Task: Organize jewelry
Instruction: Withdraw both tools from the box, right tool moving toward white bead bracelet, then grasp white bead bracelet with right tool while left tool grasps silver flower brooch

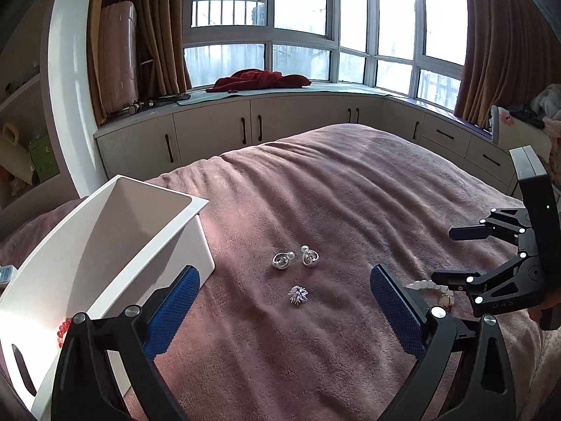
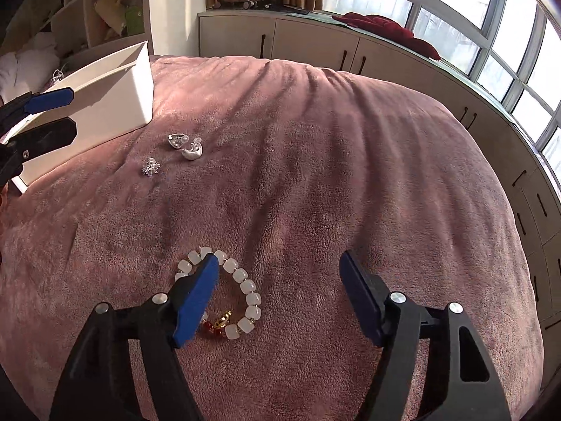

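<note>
The right gripper (image 2: pixel 278 280) has its jaws wide apart and holds nothing; the white bead bracelet (image 2: pixel 242 293) lies on the pink blanket (image 2: pixel 350 175), partly under the left finger. If the jaws close like this, I think they could push the bracelet aside. The left gripper (image 1: pixel 284 301) is also wide and empty, near the white box (image 1: pixel 115 245) and three silver earrings (image 1: pixel 296 263).

Sunlit bay window (image 1: pixel 298 28), brown curtains (image 1: pixel 157 35), pink-blanketed bed (image 1: pixel 333 182)
</note>
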{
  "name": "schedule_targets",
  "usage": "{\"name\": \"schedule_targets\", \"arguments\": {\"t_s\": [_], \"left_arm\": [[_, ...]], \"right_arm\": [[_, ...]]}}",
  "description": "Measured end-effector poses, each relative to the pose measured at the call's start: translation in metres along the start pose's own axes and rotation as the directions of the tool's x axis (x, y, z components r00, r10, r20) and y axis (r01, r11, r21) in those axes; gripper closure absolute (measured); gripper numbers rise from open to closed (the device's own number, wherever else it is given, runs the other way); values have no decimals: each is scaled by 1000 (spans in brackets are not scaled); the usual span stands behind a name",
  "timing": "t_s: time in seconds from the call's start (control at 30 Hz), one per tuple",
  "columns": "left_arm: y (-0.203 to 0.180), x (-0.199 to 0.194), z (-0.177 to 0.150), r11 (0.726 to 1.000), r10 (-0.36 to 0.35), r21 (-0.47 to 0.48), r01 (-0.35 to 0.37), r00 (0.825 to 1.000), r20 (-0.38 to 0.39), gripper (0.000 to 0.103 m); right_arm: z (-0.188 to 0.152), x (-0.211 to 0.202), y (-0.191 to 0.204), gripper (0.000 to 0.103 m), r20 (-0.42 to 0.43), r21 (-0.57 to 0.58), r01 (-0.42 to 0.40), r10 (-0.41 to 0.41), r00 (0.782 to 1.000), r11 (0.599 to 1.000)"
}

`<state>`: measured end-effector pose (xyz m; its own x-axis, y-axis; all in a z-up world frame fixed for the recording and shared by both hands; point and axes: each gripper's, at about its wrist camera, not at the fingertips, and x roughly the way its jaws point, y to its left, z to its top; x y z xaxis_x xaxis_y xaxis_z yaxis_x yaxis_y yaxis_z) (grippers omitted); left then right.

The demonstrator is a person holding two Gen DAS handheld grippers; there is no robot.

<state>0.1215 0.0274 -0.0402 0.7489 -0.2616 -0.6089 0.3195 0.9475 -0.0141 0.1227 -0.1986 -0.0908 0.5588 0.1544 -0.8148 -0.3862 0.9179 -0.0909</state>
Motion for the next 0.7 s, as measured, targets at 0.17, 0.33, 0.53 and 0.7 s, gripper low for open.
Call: {"name": "schedule_targets", "arguments": {"t_s": [0.17, 0.33, 0.53, 0.7], "left_arm": [[-1, 28, -4, 999, -48, 3, 48, 997, -54, 23], [-5, 55, -11, 998, -47, 34, 51, 993, -105, 33], [-8, 83, -21, 995, -78, 44, 88, 979, -190, 54], [-10, 97, -28, 994, -94, 39, 107, 964, -248, 76]], "right_arm": [[-3, 14, 0, 52, -60, 0, -24, 24, 998, 1000], [-6, 24, -1, 58, -92, 5, -37, 37, 995, 999], [-7, 32, -1, 69, -106, 9, -65, 66, 992, 998], [-6, 32, 0, 81, -102, 18, -108, 109, 989, 994]]}}
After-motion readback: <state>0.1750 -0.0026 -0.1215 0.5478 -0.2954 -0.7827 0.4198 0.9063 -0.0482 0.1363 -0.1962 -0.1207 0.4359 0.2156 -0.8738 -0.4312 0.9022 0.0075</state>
